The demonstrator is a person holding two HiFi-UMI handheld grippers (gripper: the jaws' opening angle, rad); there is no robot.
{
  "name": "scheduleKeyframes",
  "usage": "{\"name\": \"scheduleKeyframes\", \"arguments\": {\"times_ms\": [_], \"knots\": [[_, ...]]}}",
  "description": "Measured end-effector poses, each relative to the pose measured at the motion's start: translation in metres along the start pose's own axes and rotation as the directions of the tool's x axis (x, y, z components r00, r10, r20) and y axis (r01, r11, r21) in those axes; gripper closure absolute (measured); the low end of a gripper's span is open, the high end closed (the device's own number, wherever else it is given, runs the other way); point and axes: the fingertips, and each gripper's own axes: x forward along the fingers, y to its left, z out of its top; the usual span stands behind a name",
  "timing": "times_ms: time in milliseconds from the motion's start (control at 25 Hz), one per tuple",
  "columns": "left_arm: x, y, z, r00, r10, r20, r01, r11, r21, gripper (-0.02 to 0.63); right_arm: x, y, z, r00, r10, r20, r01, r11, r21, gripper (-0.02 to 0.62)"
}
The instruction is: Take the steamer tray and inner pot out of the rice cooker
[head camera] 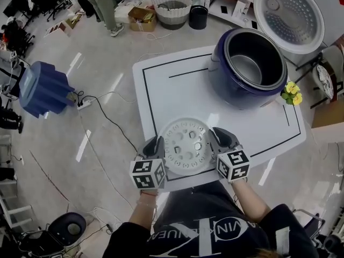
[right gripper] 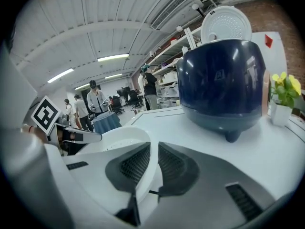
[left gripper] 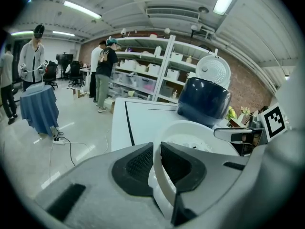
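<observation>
Two grips: left tongs [head camera: 157, 144], right tongs [head camera: 215, 136] on steamer tray [head camera: 185, 147] rim | rice cooker [head camera: 221, 82] beyond

Overall: bright, even indoor light in all 3 views.
Source: ceiling tube lights [left gripper: 82, 10] at 11 and 1 o'clock in the left gripper view; a strip light [right gripper: 113, 57] at 10 o'clock in the right gripper view.
Glare: pale streaks on the glossy floor [head camera: 80, 144] at 9 o'clock in the head view; white highlights on the rice cooker [right gripper: 221, 85] shell.
Shadows: soft and faint; a dim one under the rice cooker on the table [head camera: 177, 93].
Distortion: strong fisheye; both gripper views have black corners, and straight lines bow near the edges.
Focus: the steamer tray [left gripper: 162, 178] rim at 6 o'clock, close to the lens, is soft; the far background is slightly blurred.
</observation>
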Motion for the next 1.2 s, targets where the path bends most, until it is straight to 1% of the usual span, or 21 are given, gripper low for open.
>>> {"name": "scheduleKeyframes", "arguments": {"times_ms": [200,400,560,800,880,920,1200], "knots": [[-0.002,0.000,-0.013,0.999,0.000,-0.033,0.000,1.000,0.003,0.557,0.000,0.001,-0.017,0.999,0.009,-0.040,-0.009,1.000,0.000,0.546],[0.001,-0.001,-0.019,0.998,0.010,-0.056,-0.010,1.000,0.008,0.557,0.002,-0.001,-0.023,0.998,0.007,-0.062,-0.008,1.000,-0.016,0.545],[0.004,-0.003,-0.022,0.998,0.009,-0.063,-0.008,1.000,0.027,0.557,0.003,-0.004,-0.026,0.997,0.002,-0.076,-0.004,1.000,-0.028,0.543],[0.003,-0.005,-0.016,1.000,0.009,-0.027,-0.008,0.999,0.037,0.541,0.004,-0.005,-0.027,0.996,-0.008,-0.089,0.005,0.999,-0.036,0.532],[0.002,-0.005,-0.013,1.000,0.009,-0.018,-0.008,0.999,0.045,0.532,0.004,-0.004,-0.025,0.997,-0.002,-0.082,-0.001,0.999,-0.037,0.490],[0.001,-0.004,-0.011,1.000,0.010,-0.014,-0.009,0.999,0.049,0.528,0.004,-0.003,-0.023,0.997,0.000,-0.077,-0.003,0.999,-0.037,0.485],[-0.008,0.002,0.007,0.999,0.028,0.025,-0.030,0.998,0.064,0.508,-0.004,-0.004,-0.003,0.999,0.007,-0.038,-0.008,0.999,-0.032,0.480]]}}
